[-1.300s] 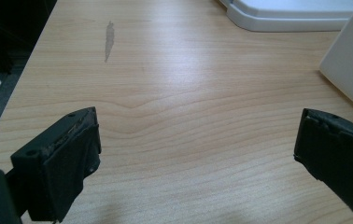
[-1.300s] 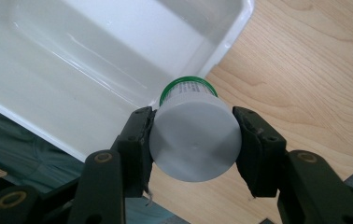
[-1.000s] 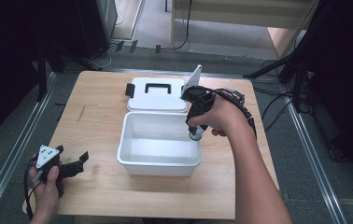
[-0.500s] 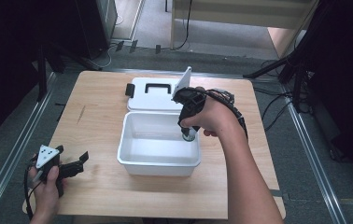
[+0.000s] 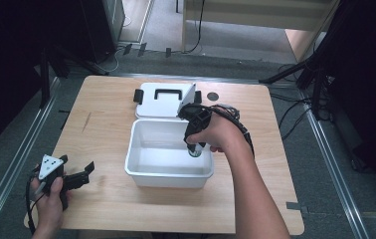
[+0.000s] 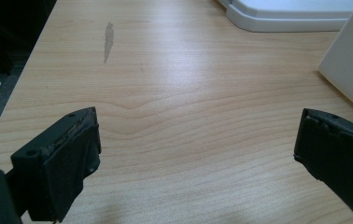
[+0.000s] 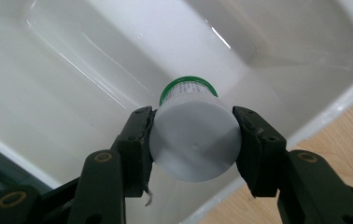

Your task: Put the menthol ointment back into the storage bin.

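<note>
The right claw (image 7: pixel 192 140) pinches a small white container (image 7: pixel 192 142) with a green cap (image 7: pixel 188 88), one jaw on each side of its round body. The container hangs inside the open white bin (image 5: pixel 141 172) in the middle of the desk (image 5: pixel 101 124), near the bin's right wall, with the cap toward the bin floor (the flat base faces the camera on the claw). In the high view the person's right hand (image 5: pixel 216 132) holds this claw (image 5: pixel 194 151) pointing down into the bin.

The left claw (image 6: pixel 198 154) is spread wide with nothing between its jaws, low over bare wood. In the high view it (image 5: pixel 79 177) rests at the front left corner of the desk, well apart from the bin. The bin's lid (image 5: pixel 161 99), with a black handle, lies flat behind the bin.

I judge that the risk is in the release. The body is smooth and round and the jaws touch it only along two narrow lines, so it may slip or turn between them. If the jaws open while it is above the floor, it may drop on its cap and roll. It is also near the right wall, so a small sideways move could knock it against the wall.

There is a printed band just under the cap, but the text is too small to read. I can see no brand name.
</note>
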`<state>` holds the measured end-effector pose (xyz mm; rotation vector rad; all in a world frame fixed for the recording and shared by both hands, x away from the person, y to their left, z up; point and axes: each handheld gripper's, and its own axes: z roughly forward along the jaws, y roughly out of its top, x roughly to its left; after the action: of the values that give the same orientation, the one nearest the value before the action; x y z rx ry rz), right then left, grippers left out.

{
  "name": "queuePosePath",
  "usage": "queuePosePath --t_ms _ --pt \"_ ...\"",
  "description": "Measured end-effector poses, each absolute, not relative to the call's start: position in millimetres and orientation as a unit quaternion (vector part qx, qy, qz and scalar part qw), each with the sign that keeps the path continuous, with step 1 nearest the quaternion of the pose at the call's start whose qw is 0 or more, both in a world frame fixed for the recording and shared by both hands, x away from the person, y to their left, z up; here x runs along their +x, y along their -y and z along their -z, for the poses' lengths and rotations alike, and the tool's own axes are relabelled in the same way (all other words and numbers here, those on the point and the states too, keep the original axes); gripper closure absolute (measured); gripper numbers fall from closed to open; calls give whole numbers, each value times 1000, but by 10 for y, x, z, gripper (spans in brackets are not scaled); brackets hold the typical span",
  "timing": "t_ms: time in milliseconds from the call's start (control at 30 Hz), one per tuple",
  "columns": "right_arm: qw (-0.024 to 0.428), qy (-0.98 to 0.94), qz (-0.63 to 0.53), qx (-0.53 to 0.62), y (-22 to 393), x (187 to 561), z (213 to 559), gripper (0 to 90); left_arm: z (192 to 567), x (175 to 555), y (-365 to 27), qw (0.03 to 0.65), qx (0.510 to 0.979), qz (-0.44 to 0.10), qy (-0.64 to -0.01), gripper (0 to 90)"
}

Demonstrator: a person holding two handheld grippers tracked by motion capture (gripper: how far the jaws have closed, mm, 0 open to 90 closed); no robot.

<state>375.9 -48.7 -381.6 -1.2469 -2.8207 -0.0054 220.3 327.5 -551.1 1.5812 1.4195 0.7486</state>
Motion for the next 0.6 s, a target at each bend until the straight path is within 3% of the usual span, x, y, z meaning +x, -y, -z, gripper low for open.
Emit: queuePosePath --t_ms 600 --pt "18 939 -7 -342 339 3681 4280 517 5509 2201 -3266 427 636 -301 -568 11"
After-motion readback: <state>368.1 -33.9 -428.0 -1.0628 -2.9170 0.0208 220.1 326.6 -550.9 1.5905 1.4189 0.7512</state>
